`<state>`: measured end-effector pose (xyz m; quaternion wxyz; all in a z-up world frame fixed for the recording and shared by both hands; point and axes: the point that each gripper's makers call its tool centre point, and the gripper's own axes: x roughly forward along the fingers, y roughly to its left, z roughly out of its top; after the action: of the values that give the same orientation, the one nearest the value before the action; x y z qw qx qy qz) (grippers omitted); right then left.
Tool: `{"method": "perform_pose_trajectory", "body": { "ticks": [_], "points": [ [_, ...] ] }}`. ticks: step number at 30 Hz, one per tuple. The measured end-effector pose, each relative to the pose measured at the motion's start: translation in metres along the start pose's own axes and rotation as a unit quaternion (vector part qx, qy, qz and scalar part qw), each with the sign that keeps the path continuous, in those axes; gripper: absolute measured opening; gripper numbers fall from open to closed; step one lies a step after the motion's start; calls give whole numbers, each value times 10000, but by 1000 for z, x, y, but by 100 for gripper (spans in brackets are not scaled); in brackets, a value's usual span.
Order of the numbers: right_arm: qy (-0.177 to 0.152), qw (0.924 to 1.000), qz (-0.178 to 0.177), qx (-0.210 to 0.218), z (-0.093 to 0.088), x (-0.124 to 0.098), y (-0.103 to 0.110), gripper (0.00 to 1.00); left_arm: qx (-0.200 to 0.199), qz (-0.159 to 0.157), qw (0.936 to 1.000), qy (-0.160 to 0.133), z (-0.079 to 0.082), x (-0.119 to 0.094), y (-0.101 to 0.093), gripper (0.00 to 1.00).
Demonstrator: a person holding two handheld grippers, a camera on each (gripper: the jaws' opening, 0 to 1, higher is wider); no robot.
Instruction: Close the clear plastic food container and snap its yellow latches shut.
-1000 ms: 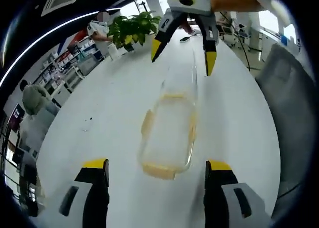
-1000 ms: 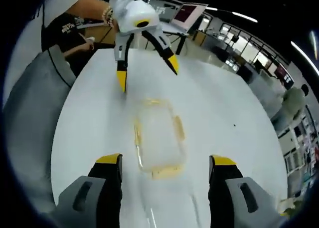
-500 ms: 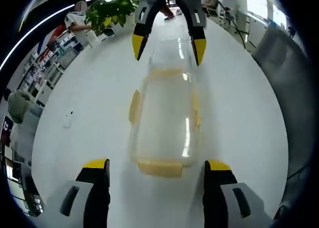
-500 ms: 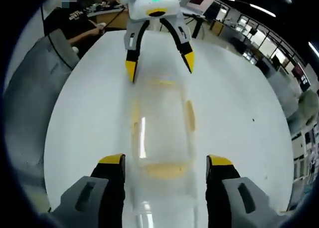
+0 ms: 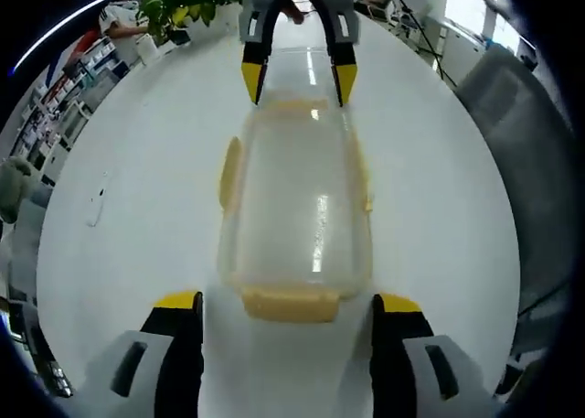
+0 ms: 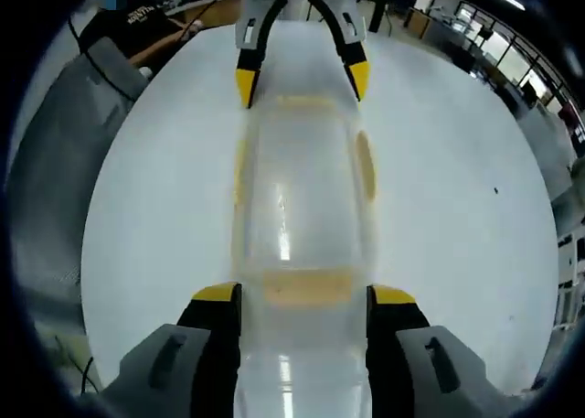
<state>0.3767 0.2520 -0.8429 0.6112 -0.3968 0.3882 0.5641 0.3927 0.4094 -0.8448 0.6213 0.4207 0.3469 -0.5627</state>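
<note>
The clear plastic food container (image 5: 294, 203) lies lengthwise at the centre of both views on the white table (image 5: 137, 189), a yellow latch (image 5: 288, 304) at its near end and another on its left side (image 5: 229, 172). The left gripper (image 5: 285, 313) is spread apart at the bottom of the left gripper view, its tips flanking the near latch. The right gripper (image 6: 302, 301), jaws likewise apart, straddles the opposite end at the bottom of the right gripper view.

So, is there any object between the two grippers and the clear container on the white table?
Nothing visible. The container lies alone on the white table; the left gripper faces one end latch, the right gripper faces the other, both open.
</note>
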Motion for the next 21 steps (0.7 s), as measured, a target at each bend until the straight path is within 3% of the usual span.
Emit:
{"method": "perform_pose_trajectory", "body": {
  "ticks": [11, 12, 21],
  "points": [
    [194, 9996, 186, -11, -1, 8, -3, 50, -272, -551, 9981, 66, -5, 4, -9, 62],
    [233, 9993, 296, 7, -1, 8, 0, 49, -134, -525, 9985, 42, -4, 4, -8, 62],
    [243, 9993, 276, -66, -4, 8, -5, 46, -229, -501, 9985, 8, -2, 4, -2, 55]
  ]
}}
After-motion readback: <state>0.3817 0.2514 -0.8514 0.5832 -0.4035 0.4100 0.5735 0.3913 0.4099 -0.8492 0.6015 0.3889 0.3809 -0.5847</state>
